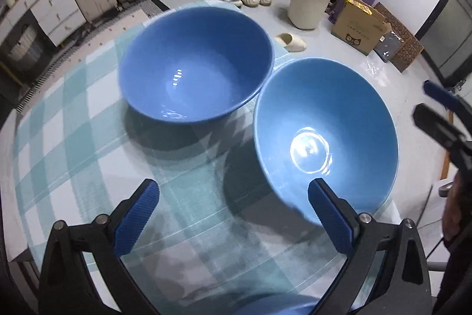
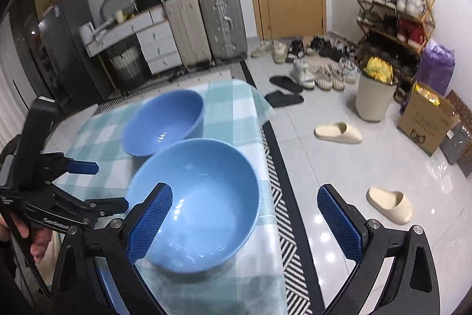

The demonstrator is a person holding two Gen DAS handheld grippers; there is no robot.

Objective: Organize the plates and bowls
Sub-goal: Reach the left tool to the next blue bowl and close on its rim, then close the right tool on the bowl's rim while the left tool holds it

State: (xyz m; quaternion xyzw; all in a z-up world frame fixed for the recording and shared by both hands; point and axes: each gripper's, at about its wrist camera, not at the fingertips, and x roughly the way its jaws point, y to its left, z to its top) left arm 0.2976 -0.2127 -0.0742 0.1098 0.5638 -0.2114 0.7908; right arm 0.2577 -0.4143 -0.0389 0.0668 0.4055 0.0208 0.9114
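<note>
Two blue bowls stand side by side on a green-and-white checked tablecloth (image 1: 73, 120). The darker blue bowl (image 1: 196, 64) is farther away; it also shows in the right wrist view (image 2: 165, 124). The lighter blue bowl (image 1: 324, 135) is nearer, by the table's right edge (image 2: 200, 202). My left gripper (image 1: 233, 214) is open and empty, its right finger just in front of the lighter bowl's near rim. My right gripper (image 2: 244, 220) is open and empty over the lighter bowl's near right side. A blue rim (image 1: 274, 307) shows at the bottom edge under my left gripper.
The table's right edge (image 2: 273, 226) drops to a striped rug (image 2: 283, 197) and glossy tile floor. Slippers (image 2: 339, 132), a bin (image 2: 373, 96), a cardboard box (image 2: 424, 120), shoes, a shoe rack and suitcases (image 2: 221, 25) stand beyond.
</note>
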